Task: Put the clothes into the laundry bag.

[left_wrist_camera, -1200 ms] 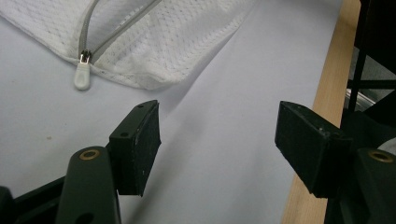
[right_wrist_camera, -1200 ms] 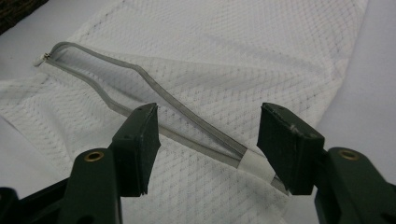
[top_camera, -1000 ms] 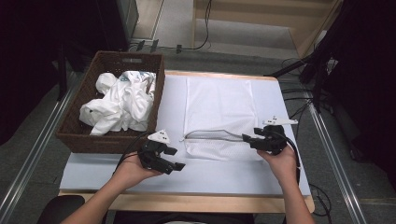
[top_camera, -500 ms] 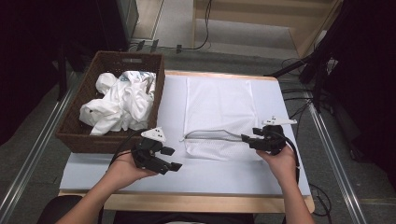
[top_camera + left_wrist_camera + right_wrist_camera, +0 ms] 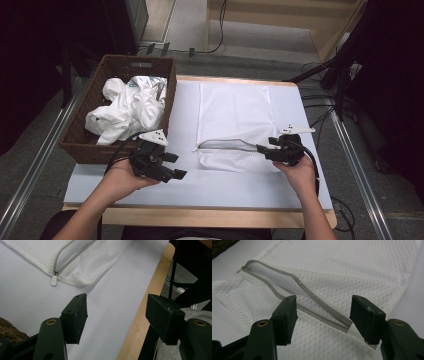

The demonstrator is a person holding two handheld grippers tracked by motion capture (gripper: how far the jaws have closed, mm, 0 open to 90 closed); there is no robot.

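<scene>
Mesh bag (image 5: 235, 125) flat, right gripper (image 5: 264, 149) at zipper (image 5: 225, 144)

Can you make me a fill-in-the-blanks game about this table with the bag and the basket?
1. The white clothes lie in a brown ____.
2. The zipper of the mesh bag is ____, not closed.
3. Between the pads of the left tool there is ____.
4. The right tool is at the bag's ____ end.

Missing words: basket; open; nothing; right
</scene>
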